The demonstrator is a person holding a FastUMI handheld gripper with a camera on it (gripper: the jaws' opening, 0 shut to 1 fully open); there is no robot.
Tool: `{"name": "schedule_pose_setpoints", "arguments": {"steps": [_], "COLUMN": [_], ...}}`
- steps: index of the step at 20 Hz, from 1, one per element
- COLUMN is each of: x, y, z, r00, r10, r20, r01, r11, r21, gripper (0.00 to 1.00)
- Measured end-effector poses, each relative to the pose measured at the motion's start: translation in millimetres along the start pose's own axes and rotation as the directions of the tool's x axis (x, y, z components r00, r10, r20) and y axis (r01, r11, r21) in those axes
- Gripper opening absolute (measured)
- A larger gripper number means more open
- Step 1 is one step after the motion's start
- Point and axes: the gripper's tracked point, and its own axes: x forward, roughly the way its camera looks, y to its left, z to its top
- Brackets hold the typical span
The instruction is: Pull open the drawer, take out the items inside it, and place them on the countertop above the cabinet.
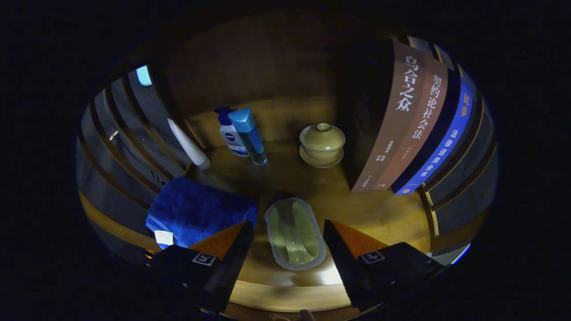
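My gripper is open over a wooden countertop. Between its fingers lies an oval, see-through greenish packet, flat on the wood. The left finger stands a little clear of it and the right finger is close beside its edge; neither presses on it. A folded blue towel rests on the counter just ahead of the left finger.
Beyond the fingers stand a white pump bottle, a blue tube and a lidded pale cup on a saucer. A white tube leans at the left wall. Upright books line the right side. The counter's rounded front edge runs below the fingers.
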Motion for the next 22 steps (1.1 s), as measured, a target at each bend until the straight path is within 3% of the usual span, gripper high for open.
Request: {"name": "schedule_pose_setpoints", "arguments": {"steps": [4, 8, 12, 17, 20, 22], "x": [-29, -89, -173, -245, -252, -241], "y": [4, 9, 12, 12, 13, 10], "z": [-19, -50, -89, -144, -188, -217], "r00": [0.998, 0.969, 0.879, 0.755, 0.712, 0.714], "r10": [0.038, 0.065, 0.074, 0.070, 0.092, 0.087], "r20": [0.057, 0.238, 0.471, 0.652, 0.696, 0.695], "r01": [-0.041, -0.075, -0.090, -0.092, -0.105, -0.068], "r11": [0.998, 0.997, 0.996, 0.996, 0.994, 0.996], "r21": [0.037, 0.033, 0.011, 0.000, -0.025, -0.055], "gripper": [0.99, 1.00, 0.99, 0.99, 0.98, 0.99]}}
